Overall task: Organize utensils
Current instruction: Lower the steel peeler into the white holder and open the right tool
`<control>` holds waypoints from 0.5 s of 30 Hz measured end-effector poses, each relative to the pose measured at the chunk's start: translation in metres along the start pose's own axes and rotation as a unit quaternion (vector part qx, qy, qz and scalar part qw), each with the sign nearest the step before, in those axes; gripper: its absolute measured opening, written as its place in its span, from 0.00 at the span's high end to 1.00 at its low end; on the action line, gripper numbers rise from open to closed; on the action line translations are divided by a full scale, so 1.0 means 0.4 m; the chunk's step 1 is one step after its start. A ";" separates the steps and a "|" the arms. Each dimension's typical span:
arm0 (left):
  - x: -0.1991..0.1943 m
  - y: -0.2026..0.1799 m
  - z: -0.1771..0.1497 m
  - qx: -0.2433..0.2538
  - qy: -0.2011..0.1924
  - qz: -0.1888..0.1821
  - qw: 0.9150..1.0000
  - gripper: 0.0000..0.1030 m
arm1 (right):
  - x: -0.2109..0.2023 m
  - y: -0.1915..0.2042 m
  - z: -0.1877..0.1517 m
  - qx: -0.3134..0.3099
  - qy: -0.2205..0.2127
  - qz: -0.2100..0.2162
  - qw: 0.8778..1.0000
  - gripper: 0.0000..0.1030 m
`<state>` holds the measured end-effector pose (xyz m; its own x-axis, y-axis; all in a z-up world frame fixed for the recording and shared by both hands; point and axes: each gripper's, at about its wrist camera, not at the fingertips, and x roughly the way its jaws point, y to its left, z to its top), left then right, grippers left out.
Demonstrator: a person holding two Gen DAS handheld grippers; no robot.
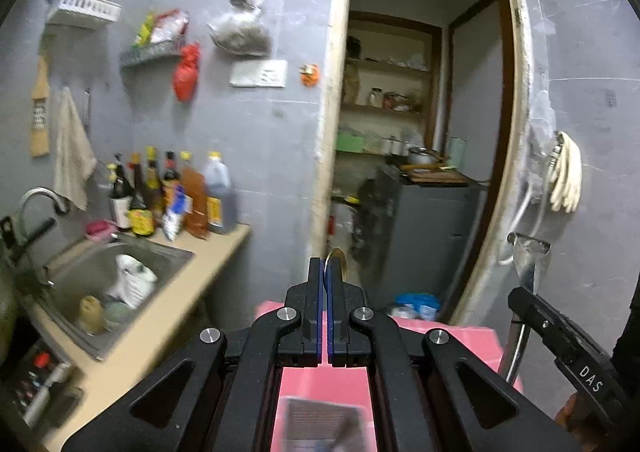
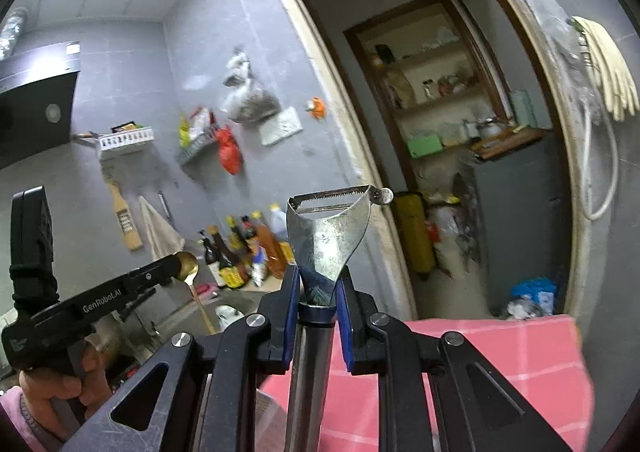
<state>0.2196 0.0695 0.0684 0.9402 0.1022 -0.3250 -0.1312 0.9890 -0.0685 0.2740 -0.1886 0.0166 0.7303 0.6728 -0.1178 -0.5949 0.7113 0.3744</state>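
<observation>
steel peeler [image 2: 330, 236] clamped in right gripper [image 2: 318, 288], blade up.

White letters "DAS" stand on the black body of the right gripper [image 1: 527, 292], at the near right in the left wrist view. "GenRobot.AI" stands in white along the left gripper [image 2: 182, 266], at the near left in the right wrist view.
</observation>
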 end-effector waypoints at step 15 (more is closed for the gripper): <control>0.011 0.099 -0.162 0.062 0.004 -0.013 0.998 1.00 | 0.123 0.138 -0.176 -0.030 0.020 0.011 0.999 0.84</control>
<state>0.1980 0.1023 0.0032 0.9400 0.0750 -0.3329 -0.0652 0.9971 0.0404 0.2537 -0.1018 -0.0332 0.7036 0.6951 -0.1476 -0.6306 0.7065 0.3212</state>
